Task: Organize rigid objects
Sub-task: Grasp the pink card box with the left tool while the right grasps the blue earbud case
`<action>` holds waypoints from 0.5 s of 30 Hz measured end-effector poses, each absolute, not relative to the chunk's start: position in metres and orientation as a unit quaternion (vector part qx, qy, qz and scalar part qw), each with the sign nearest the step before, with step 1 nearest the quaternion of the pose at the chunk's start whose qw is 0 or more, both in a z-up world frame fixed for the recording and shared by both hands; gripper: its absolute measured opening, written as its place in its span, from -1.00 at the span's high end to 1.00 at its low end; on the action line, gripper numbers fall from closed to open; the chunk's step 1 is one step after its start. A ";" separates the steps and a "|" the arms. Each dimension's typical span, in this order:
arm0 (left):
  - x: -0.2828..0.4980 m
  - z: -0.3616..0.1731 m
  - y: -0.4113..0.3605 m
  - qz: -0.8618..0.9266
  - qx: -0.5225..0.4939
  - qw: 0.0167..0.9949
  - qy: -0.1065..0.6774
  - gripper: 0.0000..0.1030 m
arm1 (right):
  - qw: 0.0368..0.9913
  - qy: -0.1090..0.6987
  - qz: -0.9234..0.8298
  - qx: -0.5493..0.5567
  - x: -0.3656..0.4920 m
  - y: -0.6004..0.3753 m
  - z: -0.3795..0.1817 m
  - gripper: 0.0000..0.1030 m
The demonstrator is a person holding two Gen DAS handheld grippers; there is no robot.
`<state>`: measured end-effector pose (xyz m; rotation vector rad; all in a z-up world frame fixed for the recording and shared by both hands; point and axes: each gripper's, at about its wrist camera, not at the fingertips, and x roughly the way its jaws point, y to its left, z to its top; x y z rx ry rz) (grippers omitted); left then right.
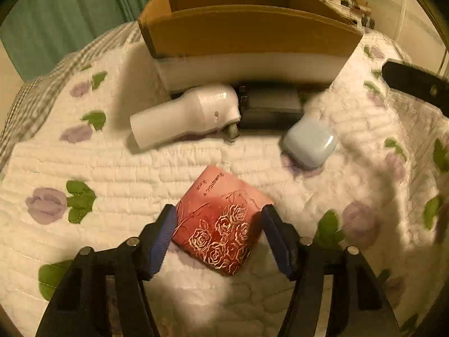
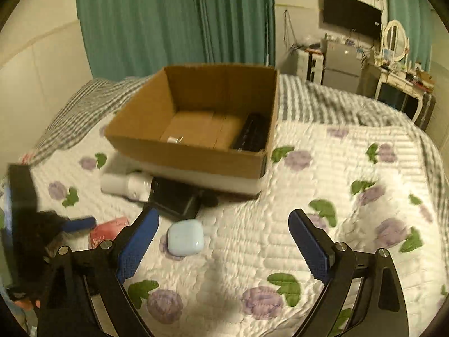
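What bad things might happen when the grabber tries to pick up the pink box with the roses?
The pink box sits turned between the left gripper's open fingers, so they may pinch its corners and it could twist or slip out. The quilt is soft and bumpy, so pressing down may tip the box. The cardboard box has tall walls; a low carry might bump its rim.
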<state>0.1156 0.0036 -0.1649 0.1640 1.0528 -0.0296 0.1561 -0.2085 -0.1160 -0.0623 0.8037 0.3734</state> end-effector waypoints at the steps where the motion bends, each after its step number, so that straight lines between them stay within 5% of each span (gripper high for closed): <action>1: 0.115 -0.166 0.003 -0.015 0.082 0.862 0.500 -0.36 | 0.901 0.392 0.183 -0.029 0.157 -0.208 -0.120 -0.83; 6: 0.131 -0.183 0.004 -0.021 0.068 0.854 0.515 -0.65 | 0.892 0.409 0.190 -0.022 0.163 -0.208 -0.133 -0.83; 15: 0.117 -0.185 -0.020 -0.033 0.109 0.856 0.504 -0.64 | 0.893 0.412 0.182 -0.017 0.162 -0.210 -0.137 -0.83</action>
